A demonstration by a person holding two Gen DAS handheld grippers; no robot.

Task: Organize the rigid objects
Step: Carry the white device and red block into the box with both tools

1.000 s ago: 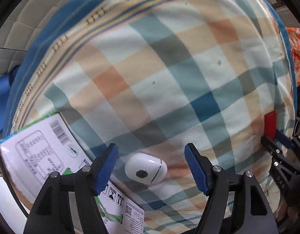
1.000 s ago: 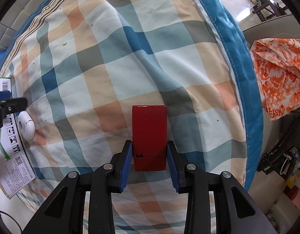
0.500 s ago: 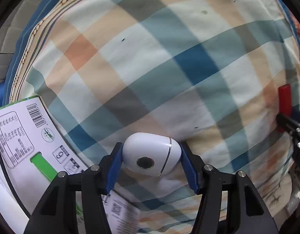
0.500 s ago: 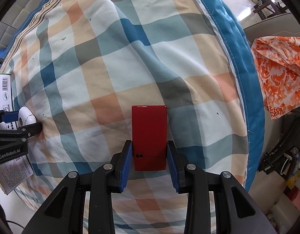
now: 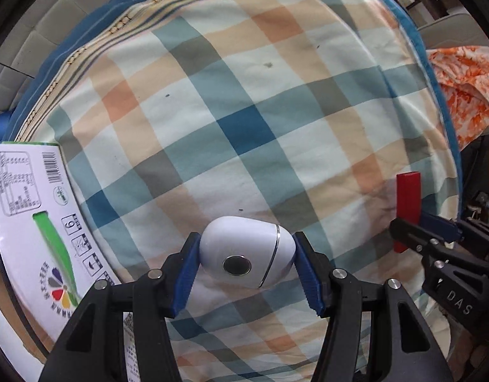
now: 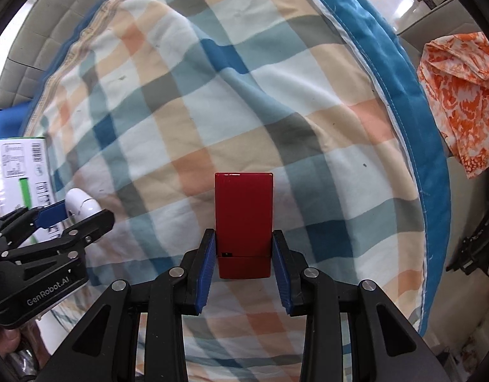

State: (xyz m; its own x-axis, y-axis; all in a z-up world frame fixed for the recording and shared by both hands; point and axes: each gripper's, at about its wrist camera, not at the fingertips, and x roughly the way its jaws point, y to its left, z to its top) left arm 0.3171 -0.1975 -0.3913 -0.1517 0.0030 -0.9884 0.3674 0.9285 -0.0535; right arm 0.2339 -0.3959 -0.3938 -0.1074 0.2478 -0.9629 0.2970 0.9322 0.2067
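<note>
Two grippers, both loaded. Left gripper (image 5: 246, 267) has just been closing; its blue pads now press both sides of the white pod-shaped case (image 5: 246, 251), which sits between the jaws near the tips, clear of the cloth by the look of it. Right gripper (image 6: 244, 256) is clenched on the lower end of the red box (image 6: 244, 222); most of the box sticks out past the fingertips.

Risks, as judged from here:
- White case is rounded and glossy, and the pads (image 5: 187, 270) meet curved flanks. Any jolt or wrist roll could squirt it forward out of the jaws onto the checked bedspread (image 5: 244, 111).
- Its silver seam suggests a hinged lid; squeeze across the seam could pop it open.
- Red box is held only at its base, so there's a long lever. A bump on the far end would pivot it in the pads.
- Right gripper shows at the right edge of the left wrist view, left gripper at the left edge of the right wrist view. They are near each other; converging on one drop spot risks a clash.
- Bedding is soft and wrinkled, so anything set upright may topple.

Count:
- white case: one
- red box: one
- printed carton (image 5: 28, 222), left of the left jaws: one
- orange patterned cloth (image 6: 461, 95), far right of the right jaws: one
- no bin or tray visible
</note>
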